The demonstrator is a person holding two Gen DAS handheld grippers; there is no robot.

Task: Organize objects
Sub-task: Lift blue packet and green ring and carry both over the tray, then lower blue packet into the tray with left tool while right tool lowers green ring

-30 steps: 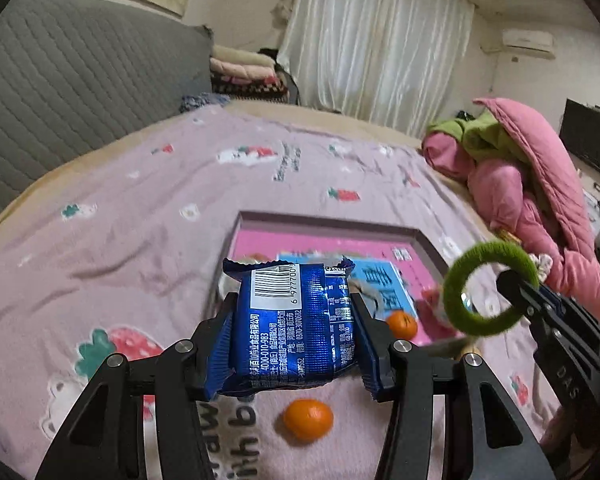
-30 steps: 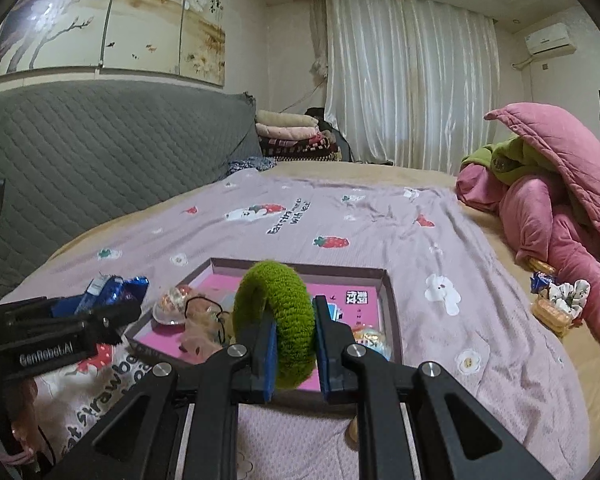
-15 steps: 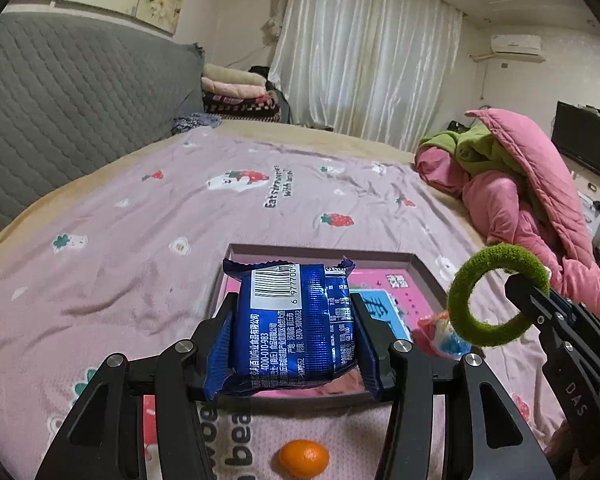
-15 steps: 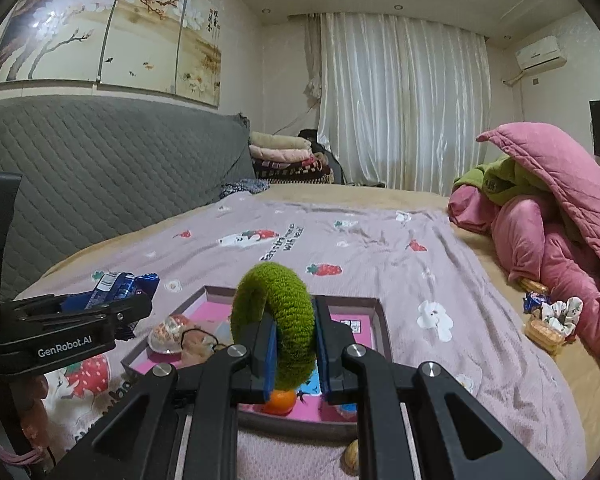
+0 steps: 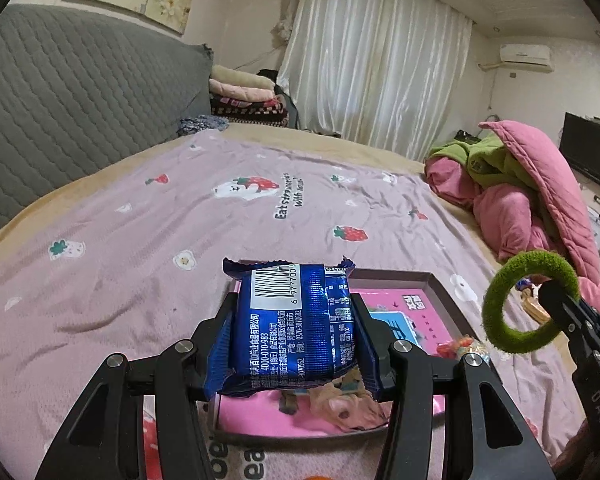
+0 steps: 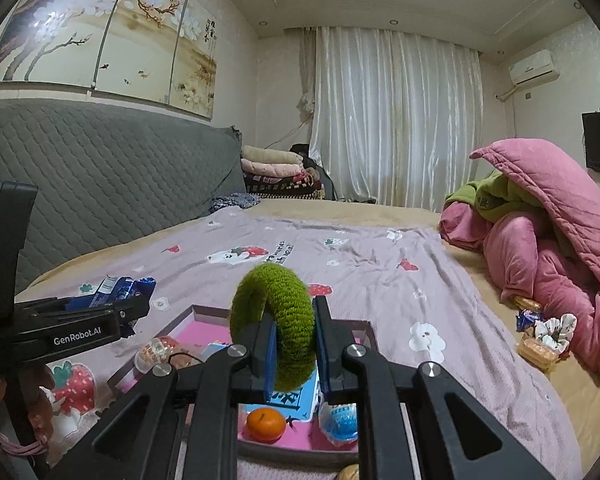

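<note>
My left gripper [image 5: 294,314] is shut on a blue foil snack packet [image 5: 292,332], barcode side up, held above the near end of a dark-rimmed tray with a pink floor [image 5: 440,284]. My right gripper [image 6: 294,320] is shut on a fuzzy green ring [image 6: 278,320], held upright over the tray's [image 6: 196,312] front edge. Each gripper shows in the other's view: the right gripper [image 5: 556,308] with the ring [image 5: 500,320], and the left gripper [image 6: 132,306] with the packet [image 6: 116,288]. In the tray lie a mandarin [image 6: 265,424], a blue card [image 6: 296,398] and wrapped sweets [image 6: 156,354].
The tray sits on a lilac strawberry-print bedsheet [image 6: 380,272]. A heap of pink and green quilts [image 6: 540,248] fills the right side, with snack packets [image 6: 540,340] at its foot. A grey padded headboard [image 6: 100,184] runs along the left.
The left gripper has moved forward with the packet, so the tray now lies under it and the loose mandarin on the sheet has slipped to the bottom edge. The right gripper tipped upward slightly.
</note>
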